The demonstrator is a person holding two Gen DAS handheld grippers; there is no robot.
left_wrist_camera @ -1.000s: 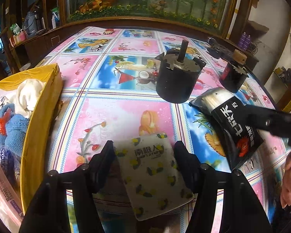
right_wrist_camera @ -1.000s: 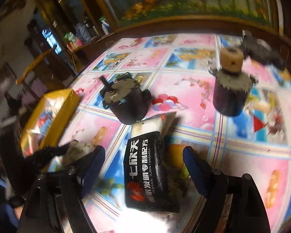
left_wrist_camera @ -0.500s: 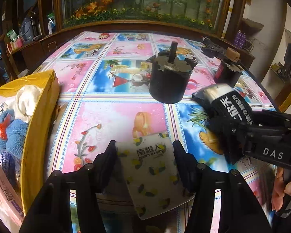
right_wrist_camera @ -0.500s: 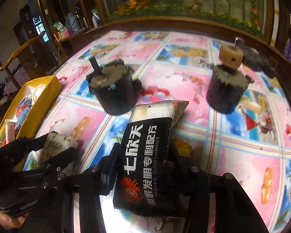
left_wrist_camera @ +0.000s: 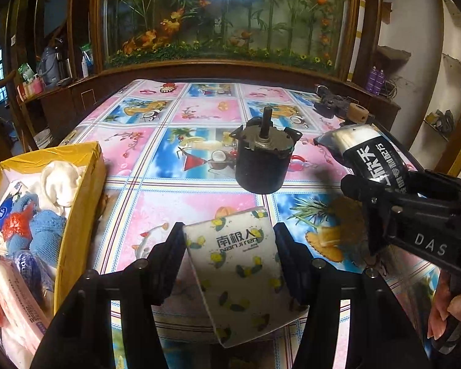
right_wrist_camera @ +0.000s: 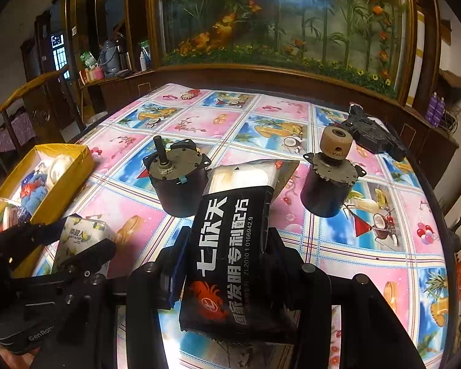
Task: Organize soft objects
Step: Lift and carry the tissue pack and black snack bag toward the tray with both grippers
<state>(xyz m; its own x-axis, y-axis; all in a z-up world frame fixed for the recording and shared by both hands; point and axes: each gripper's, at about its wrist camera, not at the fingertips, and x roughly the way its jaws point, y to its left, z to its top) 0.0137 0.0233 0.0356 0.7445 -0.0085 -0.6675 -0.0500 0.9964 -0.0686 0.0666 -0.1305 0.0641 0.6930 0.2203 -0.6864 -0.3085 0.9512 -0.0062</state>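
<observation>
Left gripper (left_wrist_camera: 229, 246) clamped on white tissue pack (left_wrist_camera: 242, 279) with yellow flower print, lifted clear of tablecloth (left_wrist_camera: 181, 212); pack's near end cut off behind the fingers. Right gripper (right_wrist_camera: 227, 246) clamped on black foil pouch (right_wrist_camera: 233, 258), also raised; pouch's lower edge hidden between the jaws. Yellow box (left_wrist_camera: 80, 203) left of left gripper, holding white cloth, blue knit, other packets; lower part out of frame. Black motor (left_wrist_camera: 262, 160) ahead of both grippers. Second motor (right_wrist_camera: 330, 181) with tan wheel ahead-right of right gripper. Dark object (right_wrist_camera: 375, 136) beyond, hard to identify.
</observation>
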